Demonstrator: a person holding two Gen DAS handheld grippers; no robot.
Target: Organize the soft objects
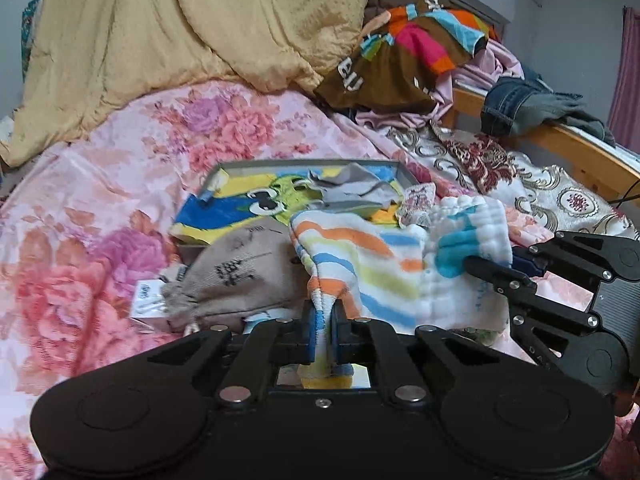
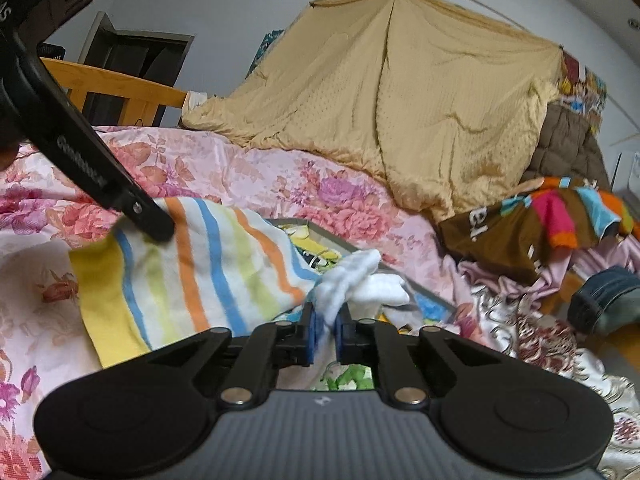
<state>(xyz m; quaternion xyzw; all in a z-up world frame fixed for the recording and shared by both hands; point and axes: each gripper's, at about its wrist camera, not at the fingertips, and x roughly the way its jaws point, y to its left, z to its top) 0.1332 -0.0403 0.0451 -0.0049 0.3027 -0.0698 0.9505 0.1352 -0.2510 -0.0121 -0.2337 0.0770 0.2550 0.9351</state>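
Observation:
A striped towel [image 1: 360, 264], white with orange, blue and green bands, hangs over the bed. My left gripper [image 1: 325, 332] is shut on one of its corners. My right gripper [image 2: 326, 332] is shut on a white quilted cloth [image 2: 352, 276] with a blue patch, which lies against the towel [image 2: 192, 264]; from the left wrist view it comes in from the right [image 1: 496, 270]. Behind the towel is a shallow grey tray [image 1: 240, 168] holding a cartoon-print cloth [image 1: 256, 204] and a grey rag [image 1: 352, 188]. A beige drawstring pouch [image 1: 236, 276] lies left of the towel.
A floral pink bedspread [image 1: 100, 220] covers the bed. A tan quilt [image 1: 180, 28] is heaped at the back. A brown multicolour garment [image 1: 404, 52], pink cloth and jeans [image 1: 516, 104] pile on the right by the wooden bed rail [image 1: 580, 148].

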